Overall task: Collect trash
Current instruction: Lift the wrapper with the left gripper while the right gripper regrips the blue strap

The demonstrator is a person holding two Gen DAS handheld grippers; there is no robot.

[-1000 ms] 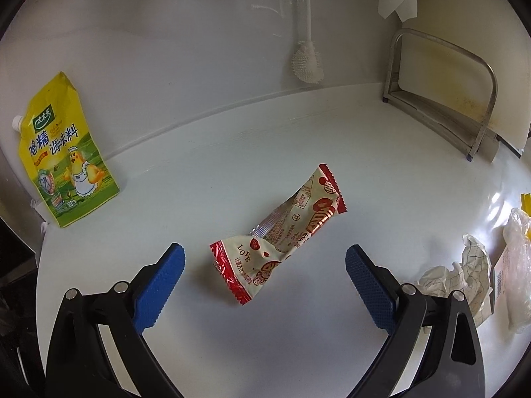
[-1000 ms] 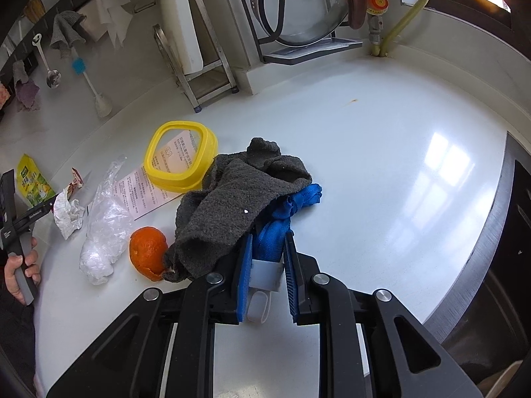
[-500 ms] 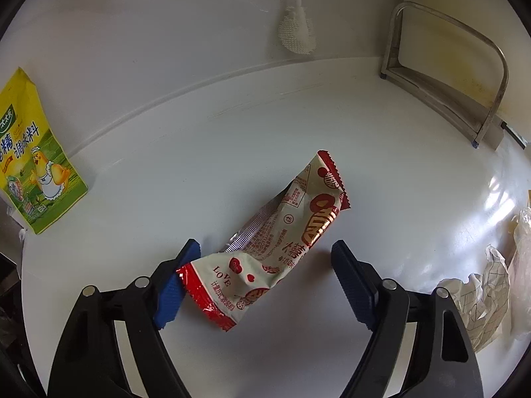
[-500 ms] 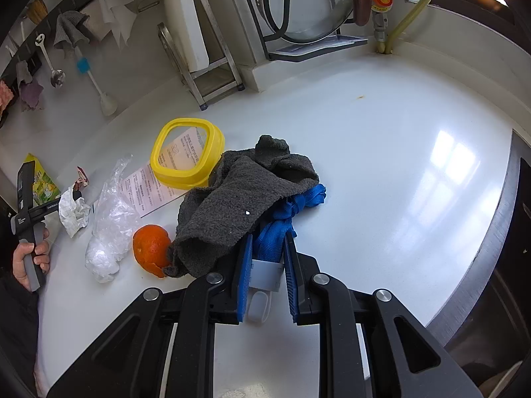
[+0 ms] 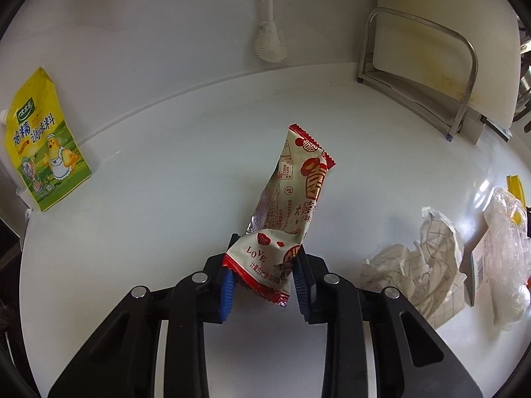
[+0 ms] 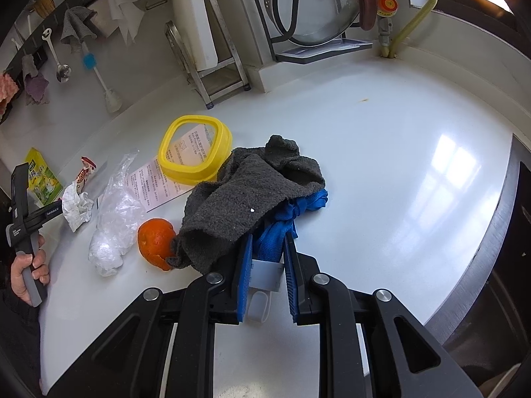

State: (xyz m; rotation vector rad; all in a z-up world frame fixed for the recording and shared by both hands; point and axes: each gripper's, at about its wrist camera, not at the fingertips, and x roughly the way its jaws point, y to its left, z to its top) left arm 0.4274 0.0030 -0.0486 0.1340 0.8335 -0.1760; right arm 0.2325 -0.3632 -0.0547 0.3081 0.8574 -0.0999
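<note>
A red and cream snack wrapper (image 5: 292, 205) stands tilted up off the white counter (image 5: 166, 199). My left gripper (image 5: 264, 272) is closing on it, and both blue pads press the wrapper's near end. In the right wrist view the same wrapper (image 6: 84, 170) shows at far left, with a hand (image 6: 23, 278) holding the left gripper's handle. My right gripper (image 6: 267, 255) is shut on a blue mesh cloth (image 6: 282, 229) and a white plastic piece. A grey towel (image 6: 245, 199) drapes over the cloth.
Crumpled paper (image 5: 424, 265), a clear plastic bag (image 6: 114, 219), an orange (image 6: 154, 242), a printed leaflet (image 6: 152, 185) and a yellow lid ring (image 6: 195, 151) lie between the grippers. A yellow seasoning pouch (image 5: 43, 156) leans at the left wall. A metal rack (image 5: 431, 76) and a brush (image 5: 269, 43) are behind.
My left gripper moved forward over the wrapper and its jaws went from wide open to shut on the near end, tipping the wrapper upward. The right gripper kept still.
</note>
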